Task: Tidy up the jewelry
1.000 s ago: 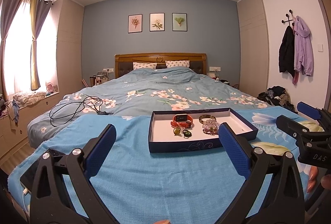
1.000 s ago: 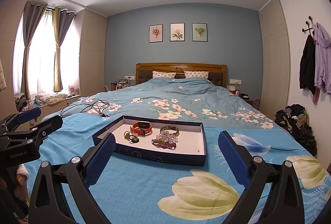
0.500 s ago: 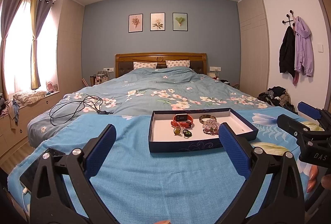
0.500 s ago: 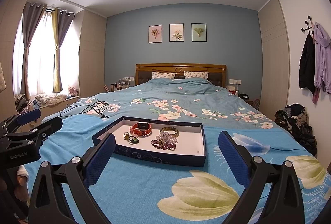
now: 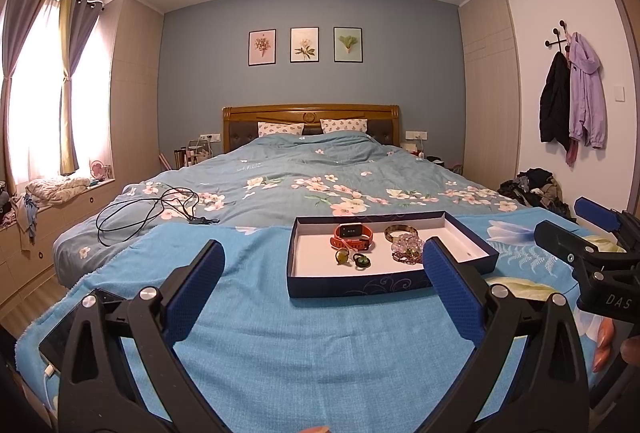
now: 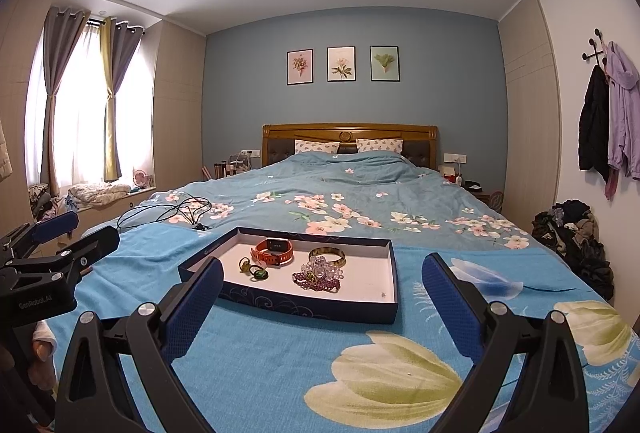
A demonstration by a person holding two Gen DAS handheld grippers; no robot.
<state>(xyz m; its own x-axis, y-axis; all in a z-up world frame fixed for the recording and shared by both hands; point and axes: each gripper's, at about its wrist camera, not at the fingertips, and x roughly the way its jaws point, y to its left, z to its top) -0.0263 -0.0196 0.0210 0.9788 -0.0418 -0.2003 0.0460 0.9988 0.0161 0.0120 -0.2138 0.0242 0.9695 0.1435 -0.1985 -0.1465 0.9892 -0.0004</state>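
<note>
Seen from the left wrist: hovering low over the blue blanket (image 5: 320, 345) with the left gripper (image 5: 322, 281) spread wide and gripping nothing, facing the navy tray (image 5: 356, 283) just ahead, where an orange watch (image 5: 352, 235), a gold bangle (image 5: 401, 232), a clear bead bracelet (image 5: 408, 246) and two small green rings (image 5: 352, 259) are lying on its white floor.

Seen from the right wrist: holding the right gripper (image 6: 320, 307) equally wide and empty, short of the navy tray's near wall, with a purple bead strand (image 6: 316, 281) lying in the tray in front of the clear beads and the left gripper hanging beyond the tray's left end.
</note>
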